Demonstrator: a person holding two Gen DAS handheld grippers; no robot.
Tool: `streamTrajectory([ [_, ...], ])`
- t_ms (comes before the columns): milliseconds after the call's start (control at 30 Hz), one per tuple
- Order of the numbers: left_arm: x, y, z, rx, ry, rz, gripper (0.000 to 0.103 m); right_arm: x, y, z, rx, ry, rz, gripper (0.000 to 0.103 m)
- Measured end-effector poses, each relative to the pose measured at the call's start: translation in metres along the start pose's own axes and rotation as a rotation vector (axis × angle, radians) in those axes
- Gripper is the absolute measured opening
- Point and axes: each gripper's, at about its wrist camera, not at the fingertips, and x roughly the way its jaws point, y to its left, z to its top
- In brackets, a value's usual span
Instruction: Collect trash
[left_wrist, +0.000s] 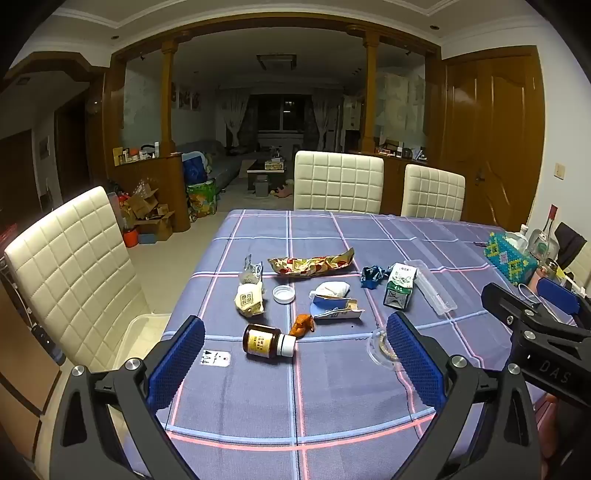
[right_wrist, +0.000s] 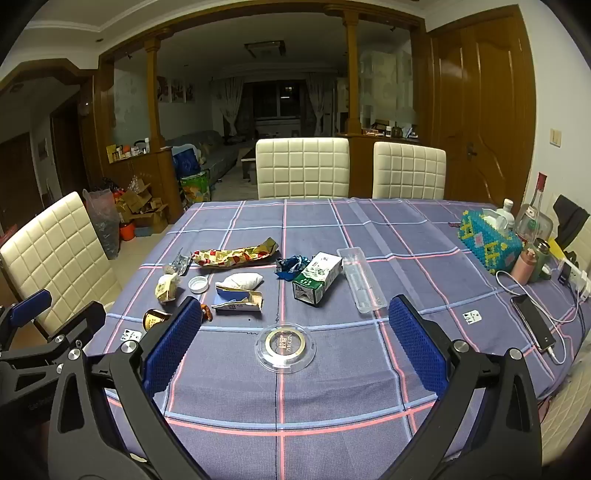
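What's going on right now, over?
Left gripper and right gripper open, empty. Trash untouched: brown bottle, clear lid nearest. Nothing blocking.

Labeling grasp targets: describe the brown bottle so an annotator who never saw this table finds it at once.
On the purple plaid tablecloth, look at the near-left end of the trash cluster, closest to the left hand-held gripper. There the brown bottle lies on its side, next to an orange scrap. It alone is dark amber with a yellow label and white cap; its neighbours are crumpled wrappers and cartons.
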Motion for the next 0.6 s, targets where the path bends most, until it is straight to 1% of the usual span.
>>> streamTrajectory([
  [600, 0.0004, 0.0000, 0.0001, 0.001, 0.008, 0.002, 0.096, -0.0001, -0.0005, -0.0009, 0.000, 0.000, 0.000, 0.100],
])
